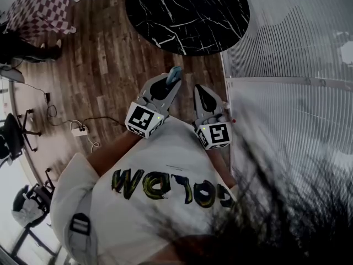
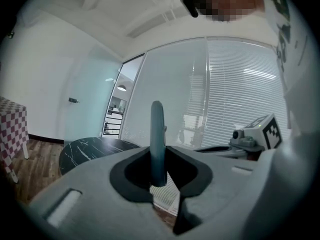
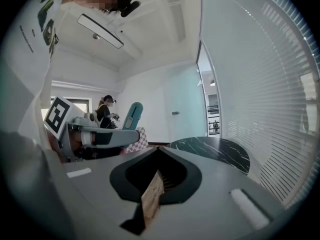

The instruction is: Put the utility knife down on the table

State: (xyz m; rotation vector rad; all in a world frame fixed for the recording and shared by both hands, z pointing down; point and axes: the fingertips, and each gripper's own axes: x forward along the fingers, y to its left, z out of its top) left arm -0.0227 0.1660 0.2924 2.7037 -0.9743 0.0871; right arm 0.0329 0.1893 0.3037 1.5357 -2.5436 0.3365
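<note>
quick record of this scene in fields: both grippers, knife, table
left gripper: shut on knife
knife: upright between the jaws, in the air
right gripper: jaws together, thin tan strip in the seam
table: round, black marble, ahead of both grippers
knife on table: not yet
floor: wood planks

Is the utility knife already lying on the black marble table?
No, the teal utility knife stands upright, clamped in the fingers of the left gripper, with the round table off ahead.
</note>
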